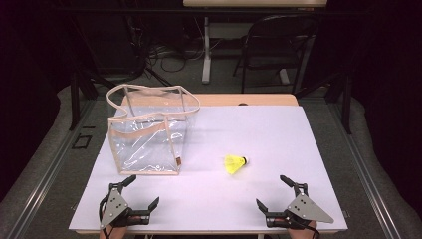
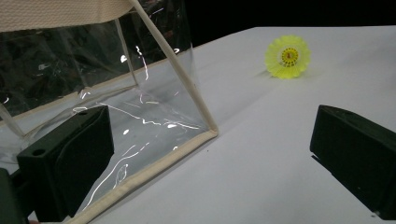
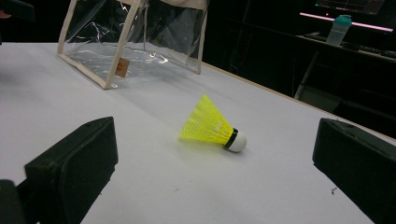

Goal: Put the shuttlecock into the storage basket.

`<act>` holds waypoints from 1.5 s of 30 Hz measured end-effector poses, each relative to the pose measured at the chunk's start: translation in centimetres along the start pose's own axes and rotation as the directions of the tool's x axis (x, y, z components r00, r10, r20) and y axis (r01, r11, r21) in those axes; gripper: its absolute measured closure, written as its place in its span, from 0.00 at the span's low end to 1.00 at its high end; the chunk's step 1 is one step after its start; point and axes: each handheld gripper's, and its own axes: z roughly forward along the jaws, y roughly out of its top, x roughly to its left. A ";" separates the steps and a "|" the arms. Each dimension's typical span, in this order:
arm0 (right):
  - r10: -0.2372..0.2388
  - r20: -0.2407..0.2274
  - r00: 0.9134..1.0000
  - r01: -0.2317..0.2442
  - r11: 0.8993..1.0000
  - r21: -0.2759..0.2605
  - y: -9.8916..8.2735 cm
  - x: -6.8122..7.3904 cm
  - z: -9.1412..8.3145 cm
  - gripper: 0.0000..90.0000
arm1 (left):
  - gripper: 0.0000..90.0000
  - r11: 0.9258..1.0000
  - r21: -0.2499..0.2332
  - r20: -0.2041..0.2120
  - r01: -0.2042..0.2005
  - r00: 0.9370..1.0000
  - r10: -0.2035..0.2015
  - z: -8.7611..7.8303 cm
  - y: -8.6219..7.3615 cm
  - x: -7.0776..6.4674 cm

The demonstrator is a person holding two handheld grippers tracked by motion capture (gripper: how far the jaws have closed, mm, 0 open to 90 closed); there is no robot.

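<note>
Your right gripper (image 1: 276, 191) rests at the near right edge of the table with its black jaws spread wide and nothing between them, and in the right gripper view it looks straight at the yellow plastic shuttlecock with a white cork tip and a black band (image 3: 212, 126).

That shuttlecock lies on its side on the pale lilac table sheet (image 1: 259, 134), near the middle of the table, a little toward your side. In the high view its long axis runs roughly left to right: the white tip points to the right, the flared skirt opens to the left. In the left gripper view you see into the open end of the skirt (image 2: 287, 57), a round, ribbed yellow ring with a scalloped edge. The skirt is a bright, translucent mesh cone, and the tip is small and rounded.

To the left of it, well apart, stands the clear plastic tote bag with beige fabric trim and handles (image 1: 149, 132), upright and open at the top, with a small tan tag at its near right corner.

Your left gripper (image 1: 140, 191) sits at the near left edge, just in front of the bag, its jaws also wide apart and holding nothing. One bottom corner of the bag (image 2: 205, 133) lies between the jaws' line of sight.
</note>
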 end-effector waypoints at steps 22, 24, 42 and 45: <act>0.001 -0.015 1.000 -0.001 1.000 0.007 0.1 0.2 0.2 0.00 | 0.00 1.000 0.011 0.009 0.005 1.000 -0.005 0.2 0.3 -0.1; 0.000 -0.016 1.000 0.000 1.000 0.010 0.1 0.2 0.3 0.00 | 0.00 1.000 0.009 0.012 0.007 1.000 -0.007 0.3 0.4 -0.1; 0.003 -0.015 1.000 -0.003 1.000 0.020 0.0 0.1 0.5 0.00 | 0.00 0.999 0.026 0.090 0.029 0.995 -0.032 2.6 1.3 -0.2; 0.002 -0.017 1.000 -0.002 1.000 0.022 0.0 0.1 0.5 0.00 | 0.00 0.999 0.032 0.102 0.024 0.994 -0.027 2.9 1.5 -0.3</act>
